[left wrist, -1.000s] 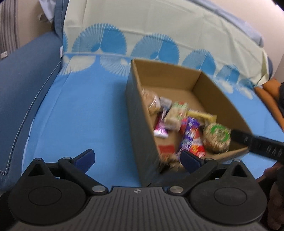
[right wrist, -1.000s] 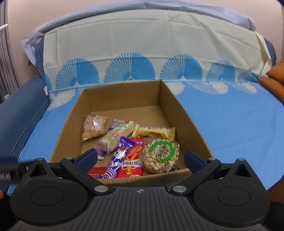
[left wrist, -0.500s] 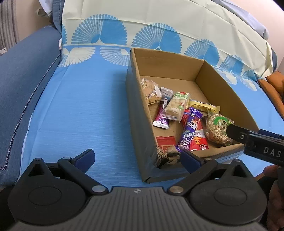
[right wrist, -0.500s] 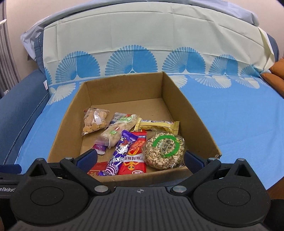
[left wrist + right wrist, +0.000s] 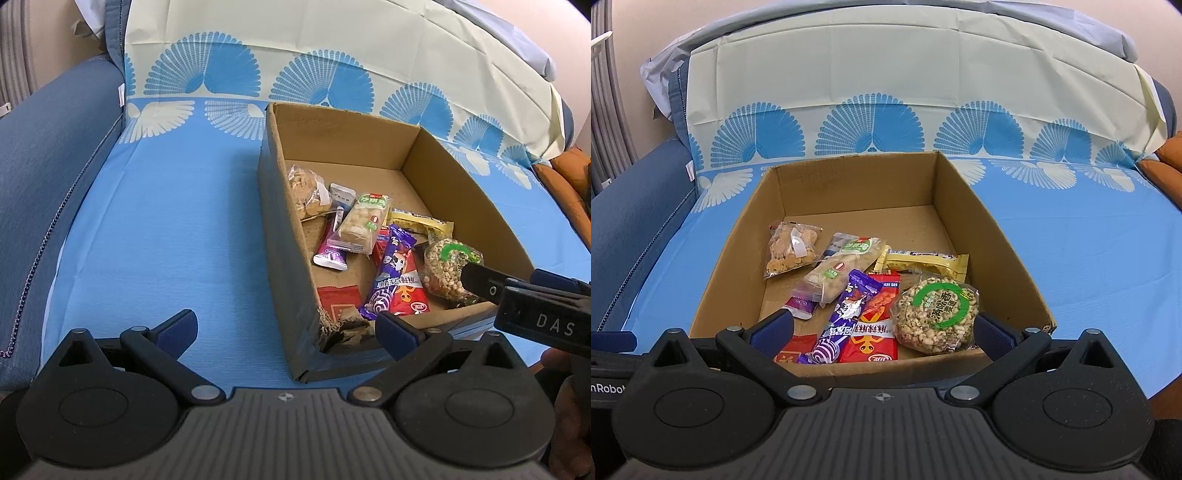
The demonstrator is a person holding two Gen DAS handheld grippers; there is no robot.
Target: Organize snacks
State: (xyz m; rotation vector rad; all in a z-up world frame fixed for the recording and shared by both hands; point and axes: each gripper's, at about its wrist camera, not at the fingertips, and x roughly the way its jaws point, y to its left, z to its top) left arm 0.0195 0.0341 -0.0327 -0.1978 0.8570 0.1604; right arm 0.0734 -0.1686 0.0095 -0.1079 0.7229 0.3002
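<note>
Hovering both claws at the near edge of the box (image 5: 964, 206), I hold them spread wide and empty: the left claw (image 5: 286, 330) at the box's torn near-left corner, the right claw (image 5: 884, 328) over its near wall, so I look straight down on the snacks. All the snacks I can see lie inside, crowded toward 6 o'clock, with the floor at 12 o'clock bare. A round nut pack (image 5: 936, 317) sits at 5 o'clock, a purple bar (image 5: 846, 319) overlaps a red packet (image 5: 877, 328), and a cookie bag (image 5: 790, 247) lies at 10 o'clock. They overlap loosely rather than in rows. The box rests on a blue sheet (image 5: 177, 236).
</note>
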